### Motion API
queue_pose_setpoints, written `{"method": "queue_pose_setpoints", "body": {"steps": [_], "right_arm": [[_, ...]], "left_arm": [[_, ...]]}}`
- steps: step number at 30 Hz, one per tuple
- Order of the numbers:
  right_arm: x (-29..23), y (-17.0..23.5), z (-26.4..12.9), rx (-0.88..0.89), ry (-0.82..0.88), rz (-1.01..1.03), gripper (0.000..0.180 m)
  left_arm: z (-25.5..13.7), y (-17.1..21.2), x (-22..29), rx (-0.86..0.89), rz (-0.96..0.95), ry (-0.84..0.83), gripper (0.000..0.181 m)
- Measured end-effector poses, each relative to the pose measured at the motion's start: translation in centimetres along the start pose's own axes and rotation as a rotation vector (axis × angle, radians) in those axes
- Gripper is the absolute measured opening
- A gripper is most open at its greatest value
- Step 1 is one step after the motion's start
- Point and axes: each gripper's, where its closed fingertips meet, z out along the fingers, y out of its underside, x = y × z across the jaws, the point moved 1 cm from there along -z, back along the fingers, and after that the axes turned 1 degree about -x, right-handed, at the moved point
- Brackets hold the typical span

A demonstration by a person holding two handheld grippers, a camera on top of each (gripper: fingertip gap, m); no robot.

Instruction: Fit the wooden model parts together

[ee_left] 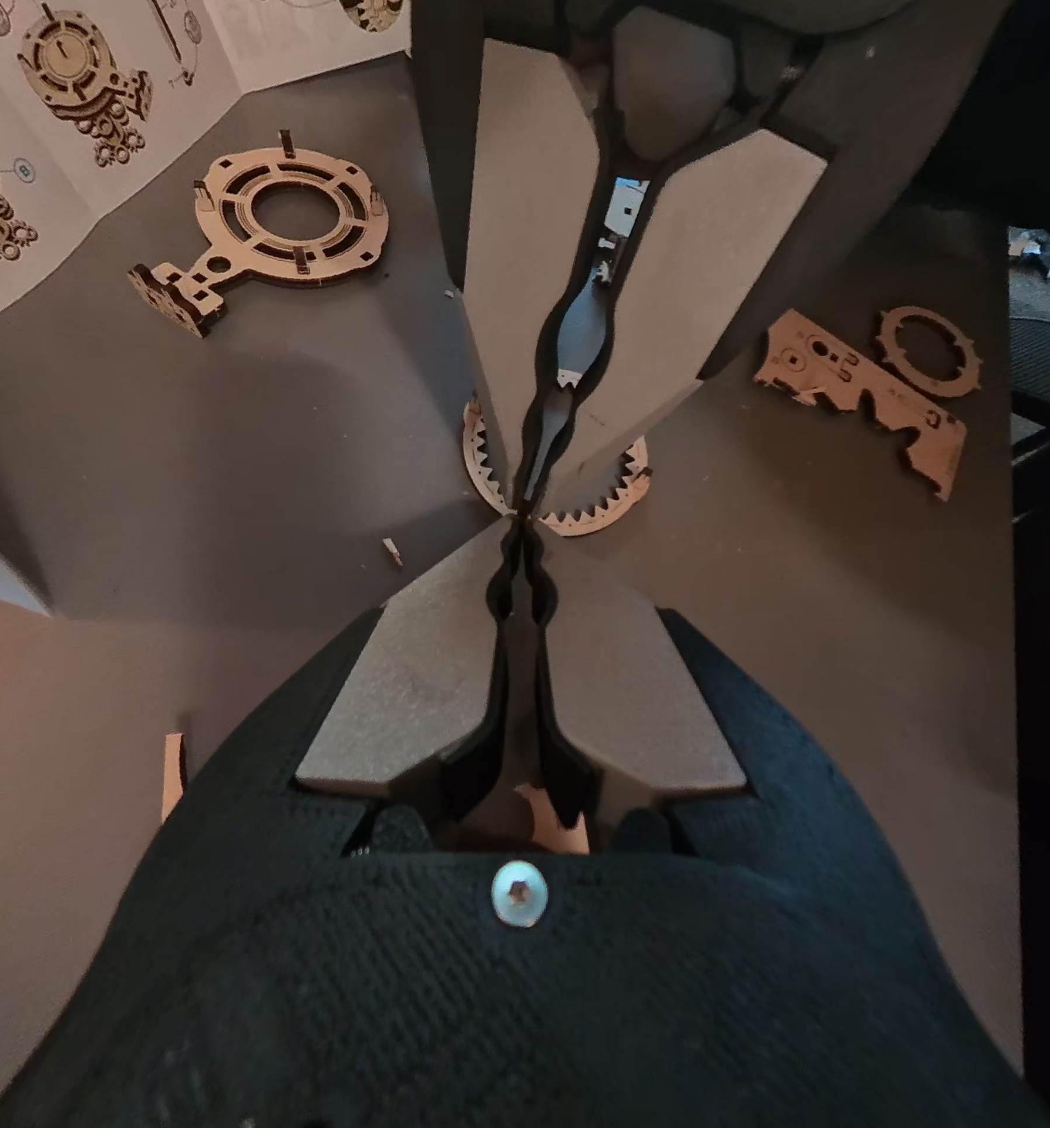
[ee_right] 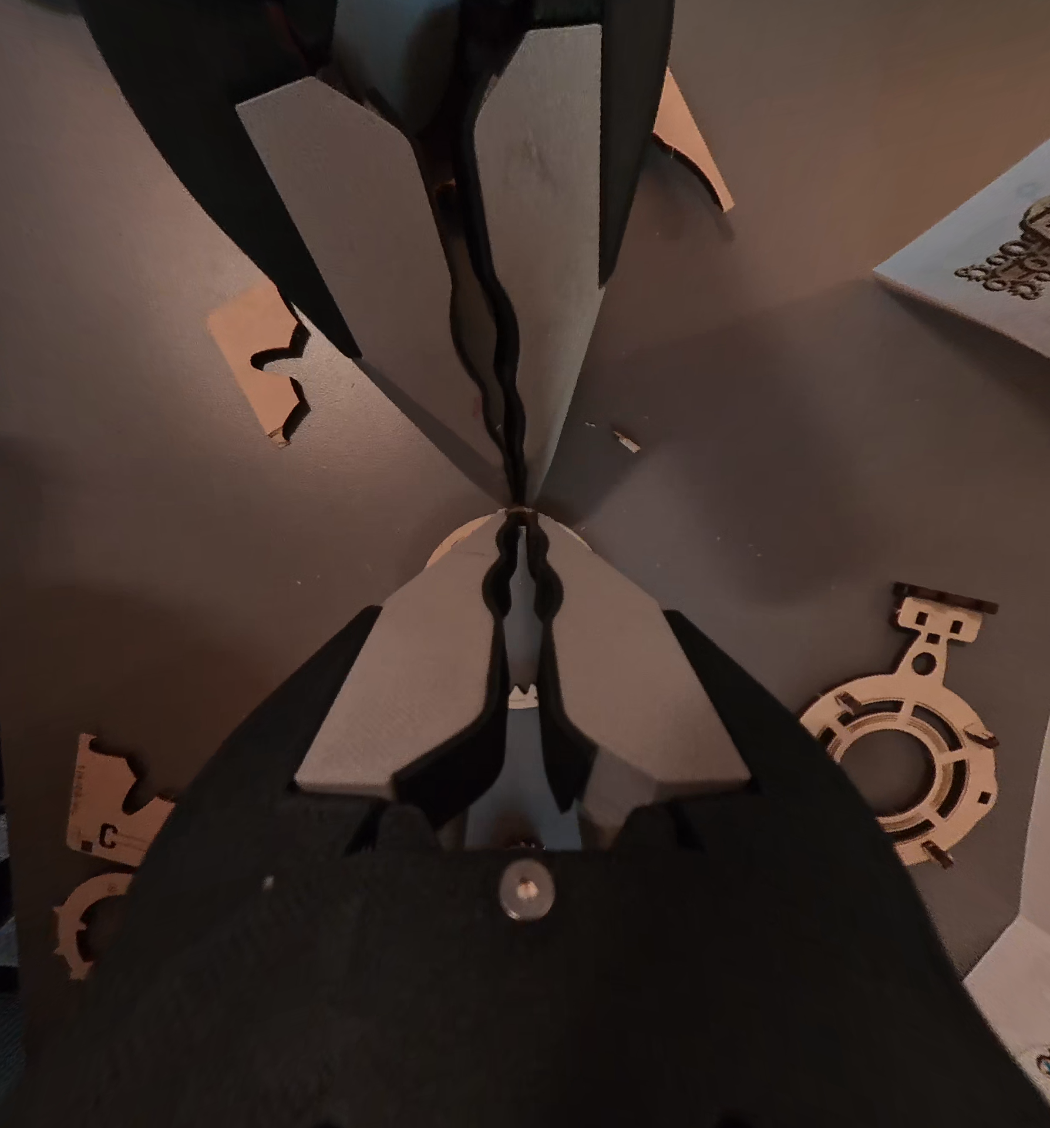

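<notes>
A wooden ring gear with inward teeth (ee_left: 596, 519) lies flat on the grey table. My left gripper (ee_left: 519, 526) is shut, with its tips at the ring's near rim. My right gripper (ee_left: 522, 497) reaches over the ring from the far side, also shut, and meets the left tips point to point. In the right wrist view, my right gripper (ee_right: 519, 520) covers most of the ring (ee_right: 449, 549), and the left gripper (ee_right: 516, 493) comes in from above. I cannot tell whether anything is pinched at the tips. A round slotted wooden frame with a tab (ee_left: 248, 244) (ee_right: 937, 635) lies apart.
Leftover plywood sheet pieces (ee_left: 876, 390) (ee_right: 260, 360) (ee_right: 101, 818) and a notched wooden ring (ee_left: 974, 354) lie around. A small wooden peg (ee_left: 392, 551) (ee_right: 626, 441) lies loose. Instruction sheets (ee_left: 53, 91) (ee_right: 998, 293) lie at one side. The table edge (ee_left: 1009, 549) is near. Both grippers' tips are close together, under 4 cm apart.
</notes>
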Motion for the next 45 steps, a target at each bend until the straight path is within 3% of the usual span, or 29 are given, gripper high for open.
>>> {"method": "queue_pose_setpoints", "body": {"steps": [24,45], "right_arm": [[-0.2,-0.5,0.5,-0.200,-0.026,0.038,0.000],[-0.3,-1.0,0.5,-0.145,-0.014,0.056,0.000]], "left_arm": [[-0.3,1.2,0.0,-0.050,0.029,0.011,0.000],[-0.5,1.5,0.2,-0.052,-0.017,0.016,0.000]]}}
